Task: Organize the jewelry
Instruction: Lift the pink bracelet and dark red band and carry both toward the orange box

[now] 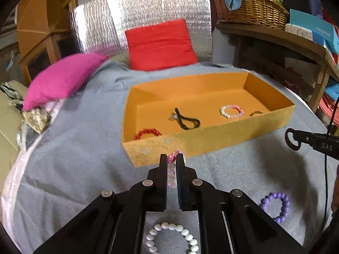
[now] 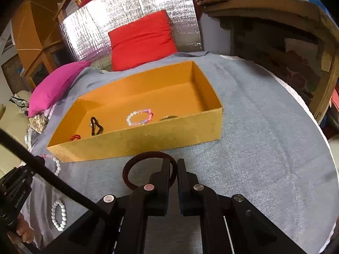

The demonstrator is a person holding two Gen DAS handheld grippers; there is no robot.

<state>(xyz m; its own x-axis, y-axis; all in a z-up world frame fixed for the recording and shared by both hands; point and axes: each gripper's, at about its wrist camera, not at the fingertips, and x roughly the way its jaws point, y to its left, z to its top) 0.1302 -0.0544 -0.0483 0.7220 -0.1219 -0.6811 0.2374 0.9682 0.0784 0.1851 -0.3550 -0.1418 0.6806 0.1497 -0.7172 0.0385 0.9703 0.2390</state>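
Holding a red bracelet (image 1: pixel 147 132), black cord (image 1: pixel 187 121) and pastel bracelet (image 1: pixel 231 111), the orange box (image 1: pixel 190 141) sits at twelve o'clock. Left gripper (image 1: pixel 171 158) clamps a pink-clear bracelet (image 1: pixel 171 169); right gripper (image 2: pixel 173 165) pinches a dark hair tie (image 2: pixel 135 165). White bracelet (image 1: pixel 172 239) lies at six, purple bracelet (image 1: pixel 276 206) at four.

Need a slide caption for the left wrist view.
Left tool grips a pink beaded bracelet before the orange box; white and purple bracelets remain outside.

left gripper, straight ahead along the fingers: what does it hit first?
Probably the near wall of the orange box, just beyond the left gripper, which is shut on a pink-and-clear bead bracelet. Its height against the rim is unclear, so it might pass over.
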